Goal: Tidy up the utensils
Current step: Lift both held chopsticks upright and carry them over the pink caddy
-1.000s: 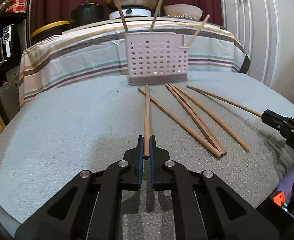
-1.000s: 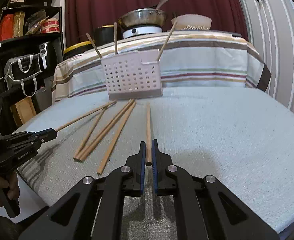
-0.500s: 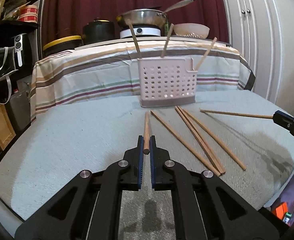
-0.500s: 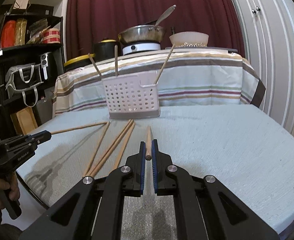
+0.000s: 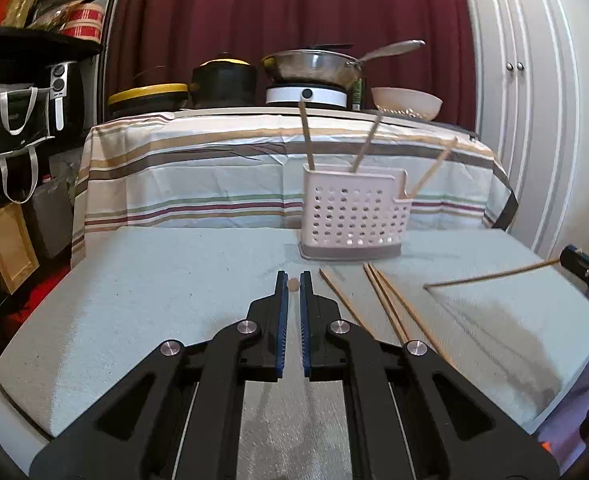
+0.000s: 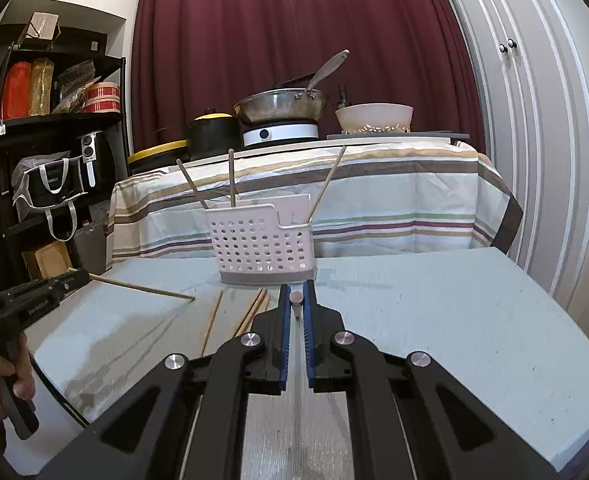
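My left gripper [image 5: 293, 284] is shut on a wooden chopstick [image 5: 293, 284], seen end-on, lifted off the grey table [image 5: 154, 300]. It also shows in the right wrist view [image 6: 78, 278], its chopstick [image 6: 142, 288] slanting down to the table. My right gripper [image 6: 295, 298] is shut on another chopstick [image 6: 295, 297], also end-on; it shows at the right edge of the left view [image 5: 574, 258] with its stick [image 5: 490, 276]. A white perforated utensil basket [image 5: 354, 216] [image 6: 262, 240] stands ahead with three chopsticks in it. Several chopsticks [image 5: 386, 300] [image 6: 250, 312] lie before it.
Behind the table stands a counter with a striped cloth [image 5: 214, 172], holding a pan on a burner [image 5: 310, 68], a black pot [image 5: 222, 80] and a white bowl [image 5: 406, 102]. Black shelves [image 6: 54, 120] with bags stand left; white cupboard doors [image 6: 534, 120] right.
Both grippers have lifted their chopsticks off the table and tipped them level, so each stick now shows end-on between the fingers. The basket looks farther off.
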The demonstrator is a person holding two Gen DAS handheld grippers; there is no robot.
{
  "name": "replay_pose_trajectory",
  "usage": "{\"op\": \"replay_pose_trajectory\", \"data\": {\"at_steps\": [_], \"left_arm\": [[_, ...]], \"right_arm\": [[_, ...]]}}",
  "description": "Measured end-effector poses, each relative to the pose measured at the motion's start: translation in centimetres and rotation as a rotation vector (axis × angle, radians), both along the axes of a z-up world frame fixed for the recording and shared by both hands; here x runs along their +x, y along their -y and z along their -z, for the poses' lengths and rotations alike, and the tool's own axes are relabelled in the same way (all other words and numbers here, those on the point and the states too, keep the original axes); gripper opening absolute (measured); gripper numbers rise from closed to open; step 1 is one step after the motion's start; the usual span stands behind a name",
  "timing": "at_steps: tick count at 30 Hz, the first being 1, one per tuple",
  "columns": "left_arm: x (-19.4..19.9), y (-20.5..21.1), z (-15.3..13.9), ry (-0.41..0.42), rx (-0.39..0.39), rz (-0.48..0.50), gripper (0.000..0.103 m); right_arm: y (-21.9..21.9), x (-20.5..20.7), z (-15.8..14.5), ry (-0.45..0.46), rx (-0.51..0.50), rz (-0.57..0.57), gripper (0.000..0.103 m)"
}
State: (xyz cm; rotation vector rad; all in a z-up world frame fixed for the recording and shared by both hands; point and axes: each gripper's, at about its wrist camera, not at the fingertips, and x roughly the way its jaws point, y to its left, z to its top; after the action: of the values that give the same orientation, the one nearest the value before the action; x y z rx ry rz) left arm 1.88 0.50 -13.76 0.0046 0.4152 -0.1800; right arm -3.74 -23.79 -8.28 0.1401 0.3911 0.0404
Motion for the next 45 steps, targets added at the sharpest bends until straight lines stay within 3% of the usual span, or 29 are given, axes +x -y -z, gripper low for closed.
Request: {"op": "replay_pose_trajectory", "data": {"at_steps": [16,24,35,45], "left_arm": [[6.6,-0.6,-4.2,-0.026,-0.008,0.014,0.006],[9.2,0.4,-5.6,-0.015,0.035,0.040,0.006],[10.4,0.8,-7.0,-0.018,0.016,0.074,0.006],[10.3,1.4,-11.9,0.037,-0.033,0.141,0.006]], "right_arm": [[-0.5,6.1,-3.1,0.002,-0.029,-0.041,0.007],[-0.5,9.0,-4.2,0.028,-0.037,-0.047,0.007],[0.1,11.4,-5.0,0.041,0.003,-0.051,0.007],[0.4,12.2,-8.4,0.079,0.033,-0.085,0.007]]}}
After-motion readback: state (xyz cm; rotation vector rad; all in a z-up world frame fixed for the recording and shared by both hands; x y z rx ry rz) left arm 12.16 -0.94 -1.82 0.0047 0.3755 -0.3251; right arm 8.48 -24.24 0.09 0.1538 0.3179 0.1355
